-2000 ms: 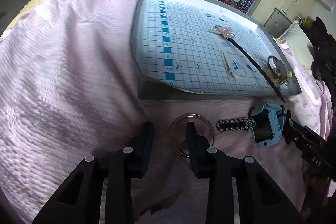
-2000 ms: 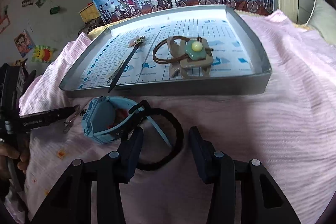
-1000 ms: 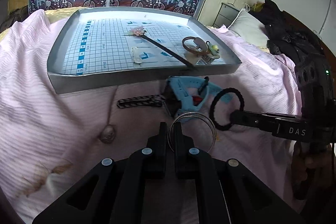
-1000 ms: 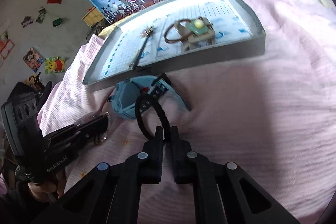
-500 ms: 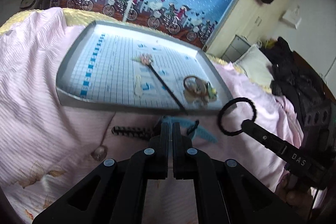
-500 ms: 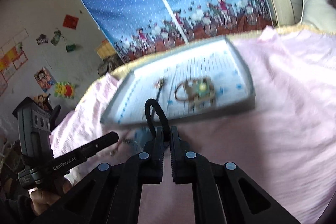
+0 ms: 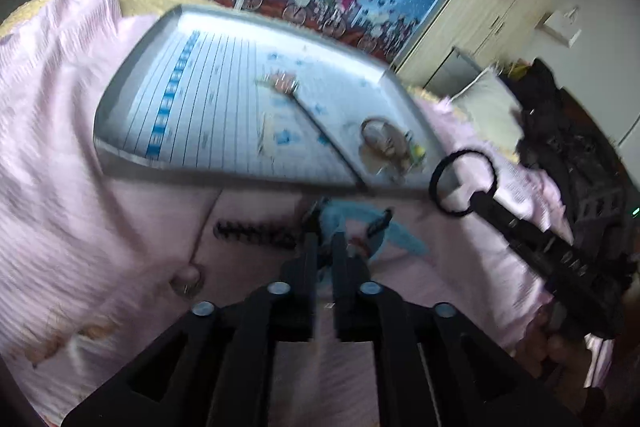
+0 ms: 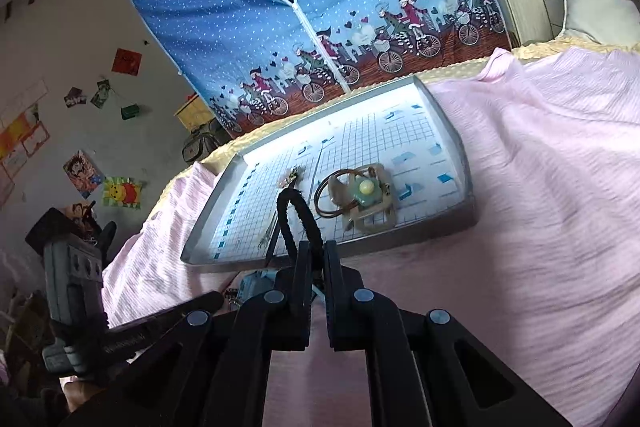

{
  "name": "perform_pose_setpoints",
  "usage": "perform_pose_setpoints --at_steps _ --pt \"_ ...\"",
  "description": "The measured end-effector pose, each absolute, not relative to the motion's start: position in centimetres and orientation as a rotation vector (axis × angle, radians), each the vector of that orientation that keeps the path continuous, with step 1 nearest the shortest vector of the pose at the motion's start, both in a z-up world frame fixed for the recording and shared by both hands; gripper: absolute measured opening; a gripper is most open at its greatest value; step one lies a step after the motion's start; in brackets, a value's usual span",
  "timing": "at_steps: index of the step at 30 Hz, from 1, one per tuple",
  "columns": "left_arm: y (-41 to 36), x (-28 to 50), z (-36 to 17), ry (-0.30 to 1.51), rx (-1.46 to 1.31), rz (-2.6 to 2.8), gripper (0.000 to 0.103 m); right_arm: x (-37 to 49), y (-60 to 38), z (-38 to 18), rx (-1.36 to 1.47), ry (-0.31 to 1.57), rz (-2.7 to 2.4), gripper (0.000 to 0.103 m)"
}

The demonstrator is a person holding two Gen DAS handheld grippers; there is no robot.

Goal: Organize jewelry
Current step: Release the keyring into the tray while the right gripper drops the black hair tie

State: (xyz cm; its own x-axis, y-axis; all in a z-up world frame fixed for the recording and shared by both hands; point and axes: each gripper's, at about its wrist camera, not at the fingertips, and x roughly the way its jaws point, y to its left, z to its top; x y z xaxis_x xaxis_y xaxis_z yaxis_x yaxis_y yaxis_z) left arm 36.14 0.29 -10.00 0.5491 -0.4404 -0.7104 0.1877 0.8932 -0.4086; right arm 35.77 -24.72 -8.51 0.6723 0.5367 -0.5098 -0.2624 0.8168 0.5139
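Two grippers: the left gripper (image 7: 325, 251) at 6 o'clock of its own view, the right gripper (image 8: 313, 259) gripping one black hair tie (image 8: 298, 215). One grey tray (image 8: 466, 183) sits on the pink bed (image 8: 540, 227). Inside it are three pieces: one long hair stick (image 7: 320, 135), one pale clip (image 7: 265, 131), one brown band with a green charm (image 8: 362, 195). On the bed at 6 o'clock of the tray lie one blue watch (image 7: 360, 223) and one black-and-white strap (image 7: 256, 233).

Tray (image 8: 466, 217): dull grey metal, glossy printed grid liner. Bedsheet (image 8: 540, 227): pink ribbed cloth, matt. Hair tie (image 8: 304, 215): black braided fabric. Gripper fingers (image 8: 338, 291): matt black plastic.
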Motion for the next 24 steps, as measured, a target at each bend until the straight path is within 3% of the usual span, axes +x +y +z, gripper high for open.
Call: perform_pose_setpoints --at_steps 5,6,19,21,24 --pt "0.1 35.6 -10.3 0.916 -0.246 -0.338 0.046 35.6 -24.3 -8.5 0.405 0.706 0.480 0.006" --pt "0.2 35.7 -10.4 0.921 -0.238 -0.325 0.049 35.6 -24.1 -8.6 0.401 0.709 0.480 0.006" --pt "-0.3 36.3 -11.4 0.942 -0.242 -0.458 0.048 35.6 -23.4 -9.6 0.362 0.740 0.473 0.006" --pt "-0.6 36.3 -11.5 0.949 -0.241 -0.488 0.032 35.7 -23.4 -9.6 0.359 0.742 0.474 0.006" --pt "-1.0 36.3 -11.6 0.956 -0.237 -0.517 0.023 35.7 -23.3 -9.7 0.355 0.746 0.476 0.006"
